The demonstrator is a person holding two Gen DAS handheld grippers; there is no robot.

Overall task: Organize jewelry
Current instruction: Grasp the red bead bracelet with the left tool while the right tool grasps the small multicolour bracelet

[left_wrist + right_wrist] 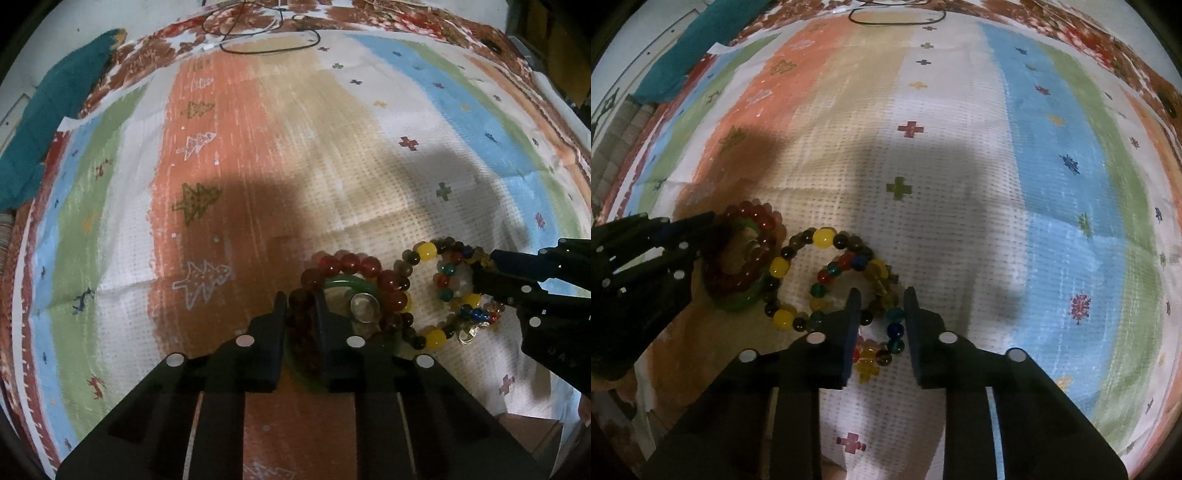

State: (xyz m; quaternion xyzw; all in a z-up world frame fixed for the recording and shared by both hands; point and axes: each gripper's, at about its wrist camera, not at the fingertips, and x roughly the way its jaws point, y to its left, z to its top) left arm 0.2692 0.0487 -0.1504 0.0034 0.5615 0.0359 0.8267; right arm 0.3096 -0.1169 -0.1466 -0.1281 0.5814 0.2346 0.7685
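A pile of jewelry lies on the striped cloth (332, 147). A red bead bracelet (354, 264) lies over a green jade bangle (347, 282) with a silver ring (364, 306) inside. My left gripper (301, 306) is shut on the near side of the red bead bracelet. Beside it lie a yellow-and-dark bead bracelet (428, 251) and a multicolour bead bracelet (849, 266). My right gripper (881, 306) straddles the multicolour bracelet's near side, jaws partly open around the beads. The right gripper also shows in the left wrist view (480, 273).
A teal cloth (48, 110) lies at the far left edge of the cloth. A black cord (269, 44) loops at the far edge. Small tree and cross patterns are printed on the striped cloth (960, 166).
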